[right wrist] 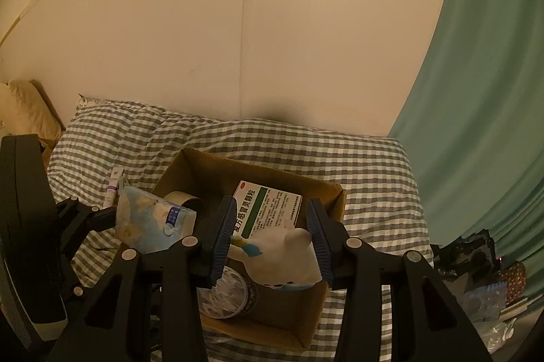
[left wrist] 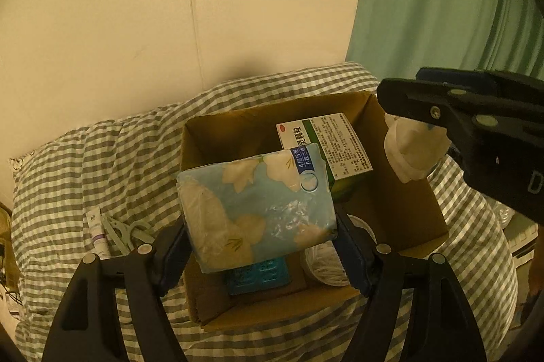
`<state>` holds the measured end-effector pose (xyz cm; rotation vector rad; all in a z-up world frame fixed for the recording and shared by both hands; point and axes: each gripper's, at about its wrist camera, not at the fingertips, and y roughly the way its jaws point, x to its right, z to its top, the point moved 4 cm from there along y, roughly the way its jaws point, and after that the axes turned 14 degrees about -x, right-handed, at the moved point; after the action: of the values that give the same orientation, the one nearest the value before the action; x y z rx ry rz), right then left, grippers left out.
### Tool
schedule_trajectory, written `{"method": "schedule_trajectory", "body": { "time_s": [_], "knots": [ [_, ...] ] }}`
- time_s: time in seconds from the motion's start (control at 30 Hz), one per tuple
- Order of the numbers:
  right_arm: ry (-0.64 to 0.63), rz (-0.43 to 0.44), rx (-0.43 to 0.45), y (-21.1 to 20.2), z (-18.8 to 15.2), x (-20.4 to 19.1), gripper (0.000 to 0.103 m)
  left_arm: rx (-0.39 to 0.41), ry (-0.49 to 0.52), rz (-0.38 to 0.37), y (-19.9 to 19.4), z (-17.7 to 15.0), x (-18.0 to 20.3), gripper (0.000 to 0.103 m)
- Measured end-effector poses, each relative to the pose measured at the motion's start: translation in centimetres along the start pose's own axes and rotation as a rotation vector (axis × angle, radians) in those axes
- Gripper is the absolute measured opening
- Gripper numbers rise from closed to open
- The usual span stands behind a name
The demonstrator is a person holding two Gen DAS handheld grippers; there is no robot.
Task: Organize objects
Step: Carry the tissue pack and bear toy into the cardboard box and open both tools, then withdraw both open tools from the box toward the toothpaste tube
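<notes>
My left gripper (left wrist: 261, 239) is shut on a blue floral tissue pack (left wrist: 255, 209) and holds it over the open cardboard box (left wrist: 408, 209). It also shows in the right wrist view (right wrist: 149, 222). My right gripper (right wrist: 270, 243) is shut on a white plush toy (right wrist: 285, 256) with blue marks, above the box (right wrist: 333, 198). The toy also shows in the left wrist view (left wrist: 414, 147). Inside the box lie a green and white medicine box (left wrist: 340, 147), a blue blister pack (left wrist: 258, 277), a tape roll (right wrist: 187, 198) and a round lidded cup (right wrist: 227, 294).
The box sits on a grey checked bed cover (left wrist: 102, 164). A small tube (left wrist: 98, 232) and a pale hanger (left wrist: 125, 229) lie on the cover to the box's left. A cream wall (right wrist: 238, 38) is behind, a green curtain (right wrist: 476, 89) at right. Clutter (right wrist: 476, 277) lies lower right.
</notes>
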<state>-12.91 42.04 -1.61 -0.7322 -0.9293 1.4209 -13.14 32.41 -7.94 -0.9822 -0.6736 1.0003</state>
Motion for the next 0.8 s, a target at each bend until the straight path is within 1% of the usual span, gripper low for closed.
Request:
{"method": "schedule_trajectory", "body": {
  "time_s": [0.2,0.23,0.3,0.4,0.47,0.5,0.53,0.67,0.73,0.8],
  "knots": [
    [0.029,0.02,-0.014,0.5,-0.2,0.3,0.043,-0.006,0.01,-0.001,-0.5,0.0,0.5,0.081],
    [0.035,0.026,-0.013,0.4,-0.2,0.5,0.043,-0.006,0.011,0.001,-0.6,0.0,0.5,0.083],
    [0.051,0.035,0.0,0.0,-0.3,0.7,0.043,0.003,0.009,0.011,-1.1,0.2,0.5,0.093],
    [0.07,0.042,0.014,-0.9,-0.1,1.0,0.043,0.025,0.005,0.018,-2.5,0.5,0.3,0.095],
    [0.082,0.043,0.024,-1.7,0.0,1.2,0.051,0.039,0.004,0.026,-3.6,0.7,0.0,0.097],
    [0.09,0.04,0.033,-2.1,0.0,1.3,0.061,0.049,-0.001,0.032,-4.3,0.7,-0.2,0.099],
    [0.097,0.038,0.044,-2.8,0.0,1.4,0.064,0.058,-0.007,0.037,-5.0,0.7,-0.5,0.1],
    [0.123,0.052,0.085,-5.5,0.2,1.4,0.067,0.095,-0.031,0.046,-8.3,0.5,-2.2,0.101],
    [0.143,0.061,0.112,-7.3,0.1,1.2,0.072,0.117,-0.045,0.06,-10.3,0.1,-3.4,0.102],
    [0.153,0.068,0.131,-8.8,-0.1,0.7,0.075,0.144,-0.058,0.084,-12.4,-0.4,-5.0,0.103]
  ]
}}
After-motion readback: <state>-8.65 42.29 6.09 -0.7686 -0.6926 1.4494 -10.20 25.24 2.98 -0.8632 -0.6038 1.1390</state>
